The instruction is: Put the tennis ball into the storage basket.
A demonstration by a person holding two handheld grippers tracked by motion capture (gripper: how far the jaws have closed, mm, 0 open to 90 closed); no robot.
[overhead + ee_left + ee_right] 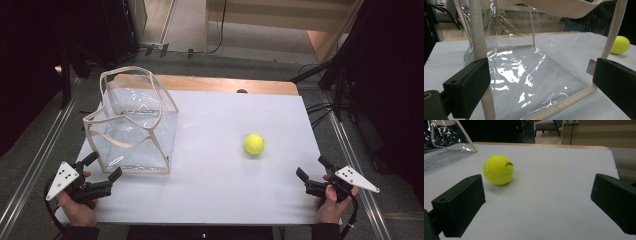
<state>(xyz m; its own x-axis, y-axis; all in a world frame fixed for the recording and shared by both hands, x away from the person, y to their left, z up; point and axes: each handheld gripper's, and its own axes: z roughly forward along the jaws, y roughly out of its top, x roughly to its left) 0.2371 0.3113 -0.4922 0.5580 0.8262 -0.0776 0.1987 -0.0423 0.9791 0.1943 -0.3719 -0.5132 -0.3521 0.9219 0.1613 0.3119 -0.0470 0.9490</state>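
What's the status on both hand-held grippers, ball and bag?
Left hand-held gripper open, at the clear bag, not gripping. Right hand-held gripper open, short of the tennis ball. Ball loose on the table; nothing between.

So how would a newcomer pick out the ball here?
Start at the white table top. Right of the clear plastic tote bag with cream straps lies a yellow-green tennis ball, alone on the bare surface ahead of the right gripper. Nothing else there is round or bright.
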